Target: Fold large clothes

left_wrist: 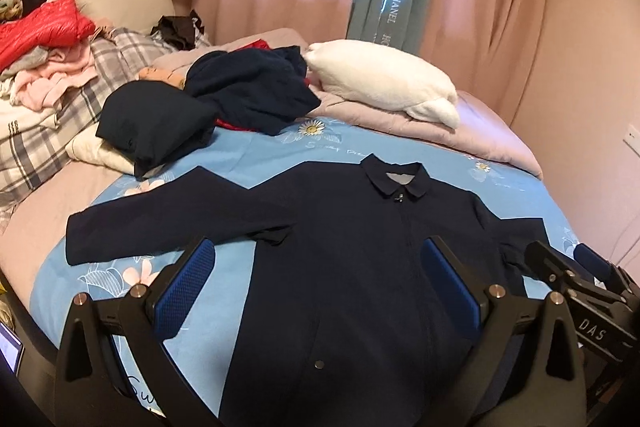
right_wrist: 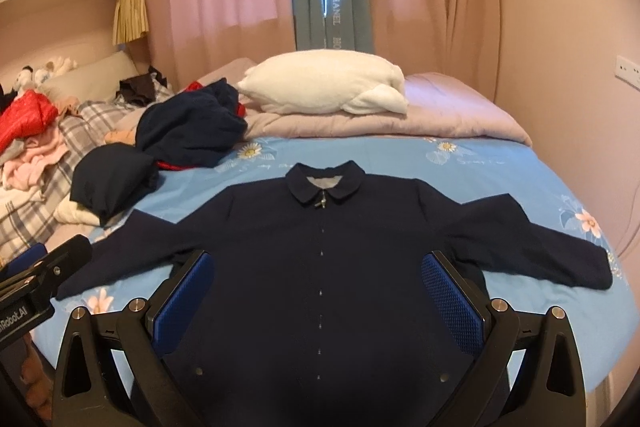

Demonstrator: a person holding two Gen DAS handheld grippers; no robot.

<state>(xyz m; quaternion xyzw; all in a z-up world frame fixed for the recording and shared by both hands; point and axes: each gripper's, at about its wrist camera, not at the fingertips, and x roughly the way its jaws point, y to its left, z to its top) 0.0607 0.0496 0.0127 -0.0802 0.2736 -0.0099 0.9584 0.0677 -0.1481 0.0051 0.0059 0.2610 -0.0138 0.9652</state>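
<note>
Navy jacket (right_wrist: 320, 267) lies flat, sleeves spread, on blue bedsheet (right_wrist: 380, 155); left gripper (left_wrist: 316, 291) and right gripper (right_wrist: 320, 303) gape wide, empty.

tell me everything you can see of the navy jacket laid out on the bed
The navy jacket is dark blue, matte woven-looking cloth with a small flat collar, a pale inner lining, a closed front zip and metal snaps near the hem. It lies flat, front up, collar away from the camera, both sleeves spread outward, on the blue floral sheet. Nothing grips it.

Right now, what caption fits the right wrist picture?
Open right hand-held gripper above a navy jacket spread flat on the blue bedsheet.
</note>
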